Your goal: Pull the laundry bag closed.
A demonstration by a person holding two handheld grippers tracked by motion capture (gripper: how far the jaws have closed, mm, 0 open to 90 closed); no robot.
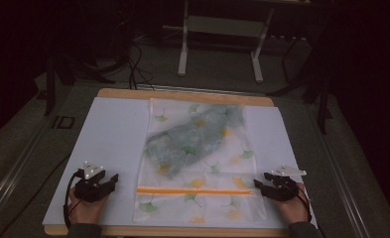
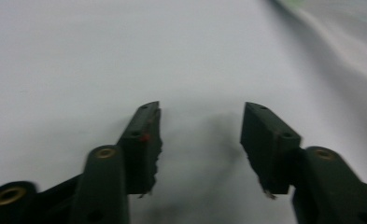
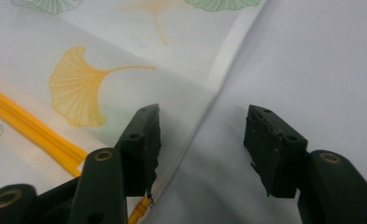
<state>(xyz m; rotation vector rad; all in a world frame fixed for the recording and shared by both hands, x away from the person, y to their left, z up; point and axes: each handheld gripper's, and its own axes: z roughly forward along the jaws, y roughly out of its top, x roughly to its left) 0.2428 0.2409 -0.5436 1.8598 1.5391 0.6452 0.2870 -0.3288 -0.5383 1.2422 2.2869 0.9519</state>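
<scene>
Room first: my left gripper (image 1: 114,179) sits on bare white sheet (image 1: 108,134), well apart from the pouch's left edge, with open sheet on that side out to the tabletop (image 1: 182,94) border. My right gripper (image 1: 258,184) is parked right at the pouch's right edge, near the end of the orange zipper (image 1: 195,191), and past it the sheet narrows to a thin strip before the tabletop's edge.

Pouch (image 1: 197,163) itself: a see-through white zip pouch printed with ginkgo leaves, lying flat in the middle of the sheet. Its long axis runs away from me toward the far edge of the tabletop, and the zipper crosses it side to side near my end. Something grey-blue (image 1: 195,136) is folded inside the far half, lying diagonally.

What the views add: the high view gives the whole layout but the fingers look tiny in it. The left gripper view shows its fingers (image 2: 144,144) spread wide over plain sheet with nothing between them, and just a sliver of pouch (image 2: 349,28) in the upper corner. The right gripper view shows the pouch's woven edge seam (image 3: 218,70) running up between the spread fingers (image 3: 141,144), one finger over the fabric beside the zipper (image 3: 36,130), the other over bare sheet (image 3: 321,56). Nothing is held; both sets stand wide.
</scene>
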